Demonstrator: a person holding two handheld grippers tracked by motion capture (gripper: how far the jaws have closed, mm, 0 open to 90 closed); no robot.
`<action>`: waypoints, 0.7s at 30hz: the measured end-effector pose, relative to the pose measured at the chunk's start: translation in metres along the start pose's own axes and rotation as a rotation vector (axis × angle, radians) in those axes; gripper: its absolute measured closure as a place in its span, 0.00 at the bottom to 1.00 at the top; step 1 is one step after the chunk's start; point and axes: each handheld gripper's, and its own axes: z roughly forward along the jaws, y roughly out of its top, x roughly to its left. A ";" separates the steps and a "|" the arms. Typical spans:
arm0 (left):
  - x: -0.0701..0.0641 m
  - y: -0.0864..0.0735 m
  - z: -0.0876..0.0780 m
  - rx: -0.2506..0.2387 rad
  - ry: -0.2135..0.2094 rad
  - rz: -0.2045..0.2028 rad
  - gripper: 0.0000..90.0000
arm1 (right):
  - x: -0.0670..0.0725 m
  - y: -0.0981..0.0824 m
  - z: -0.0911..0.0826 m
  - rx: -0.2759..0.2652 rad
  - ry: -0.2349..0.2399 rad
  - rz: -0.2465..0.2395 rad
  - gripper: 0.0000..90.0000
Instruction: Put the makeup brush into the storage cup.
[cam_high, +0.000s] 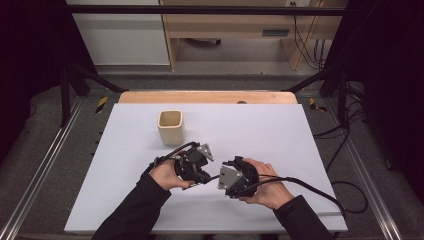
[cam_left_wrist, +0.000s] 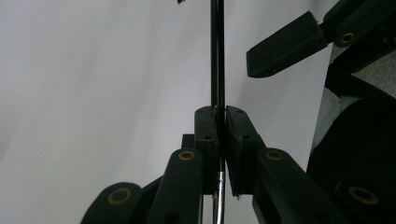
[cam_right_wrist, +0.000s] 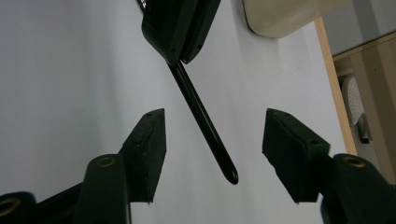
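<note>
Centre frame: left gripper (cam_left_wrist: 218, 140) clamped on pen (cam_left_wrist: 216, 56); right gripper (cam_right_wrist: 212, 154) half open, pads either side of pen's free end, not touching. Light, stiff, slick; best pinched mid-barrel. Cup (cam_high: 170, 127) upper left.

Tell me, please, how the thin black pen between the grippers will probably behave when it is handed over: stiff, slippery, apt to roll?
The pen stays straight though the left gripper clamps only one end, so it is probably stiff. Its glossy surface suggests it may slip. It looks round, so on the table it would likely roll.
</note>
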 end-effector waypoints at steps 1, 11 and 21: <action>-0.001 0.001 0.001 -0.005 0.001 0.000 0.93 | 0.000 0.000 0.000 -0.002 -0.001 -0.004 0.47; -0.004 0.005 0.002 0.004 -0.005 0.012 0.93 | 0.002 0.000 0.000 0.007 0.022 -0.040 0.62; -0.007 0.005 0.003 0.001 -0.019 0.012 0.93 | 0.005 0.001 0.003 0.010 0.046 -0.079 0.74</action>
